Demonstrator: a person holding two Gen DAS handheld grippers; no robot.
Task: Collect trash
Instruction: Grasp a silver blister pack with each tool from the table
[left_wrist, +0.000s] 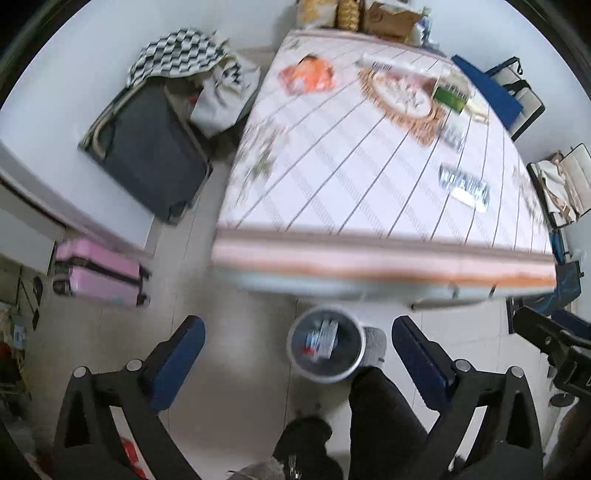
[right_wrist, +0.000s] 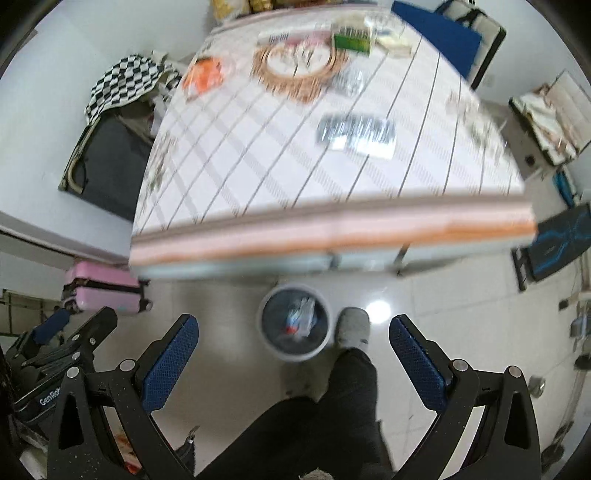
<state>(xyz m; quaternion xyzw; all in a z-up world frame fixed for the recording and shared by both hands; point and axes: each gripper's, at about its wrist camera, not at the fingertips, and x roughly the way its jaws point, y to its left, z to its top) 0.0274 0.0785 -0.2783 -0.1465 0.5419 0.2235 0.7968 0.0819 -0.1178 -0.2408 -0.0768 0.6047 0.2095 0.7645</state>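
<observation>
Grippers both point steeply down over the floor in front of the table. Left gripper (left_wrist: 297, 332): jaws spread wide, blue pads well apart, nothing between them. Right gripper (right_wrist: 293, 325): jaws likewise wide, nothing held. Each gripper appears at the edge of the other's view, only partly in frame.

Directly below, on the pale tiled floor, stands a round trash bin (left_wrist: 295, 354) with a white rim and dark liner. Inside lies discarded packaging (left_wrist: 322, 338), white with red and blue marks; print is too blurred to read. A grey slipper (right_wrist: 352, 326) touches or nearly touches the bin's right side, with a dark trouser leg (right_wrist: 332, 406) above it; the person is otherwise cut off.

The table (left_wrist: 332, 254), under a striped cloth with a pink and orange border, is motion-blurred. On it: a silvery printed wrapper (left_wrist: 466, 186) near the right side, well back from the front edge; an orange packet (left_wrist: 308, 74) toward the far left; a woven round mat (left_wrist: 402, 98); a green box (left_wrist: 448, 98) at the mat's far right. Items along the far edge are cut off and indistinct.

Left of the table: a dark suitcase (left_wrist: 147, 155) with a checkered cloth (left_wrist: 177, 53) at its far end, and a pink suitcase (left_wrist: 99, 273) nearer.
</observation>
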